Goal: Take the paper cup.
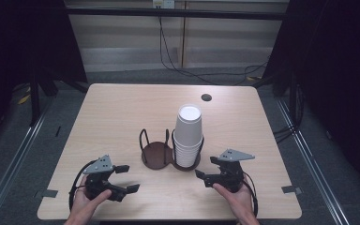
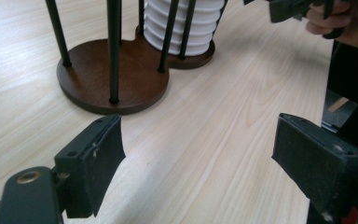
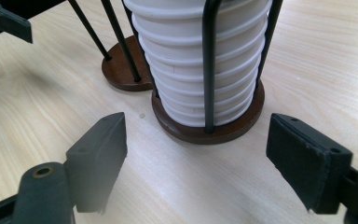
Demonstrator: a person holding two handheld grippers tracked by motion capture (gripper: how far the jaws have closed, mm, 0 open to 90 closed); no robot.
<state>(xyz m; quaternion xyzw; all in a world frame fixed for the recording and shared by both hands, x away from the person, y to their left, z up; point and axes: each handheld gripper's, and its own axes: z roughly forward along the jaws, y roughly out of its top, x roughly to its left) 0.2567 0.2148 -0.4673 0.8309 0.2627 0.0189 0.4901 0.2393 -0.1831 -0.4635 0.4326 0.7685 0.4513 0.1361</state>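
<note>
Your counter [image 1: 122,112] carries a dark two-ring cup holder [image 1: 157,154] near its middle; its right ring holds the white cup stack [image 1: 188,136], its left ring stands empty. You hold the left tool [image 1: 124,178] and the right tool [image 1: 207,168] near the counter's front edge, both spread wide and gripping nothing. No cup looks moved yet, so judging by this, everything remains to do.

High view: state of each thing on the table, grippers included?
left gripper: open, empty, hand-held
right gripper: open, empty, hand-held
cup stack: upside down, nested, upright in holder's right bay
cup holder: upright, left bay empty
</note>
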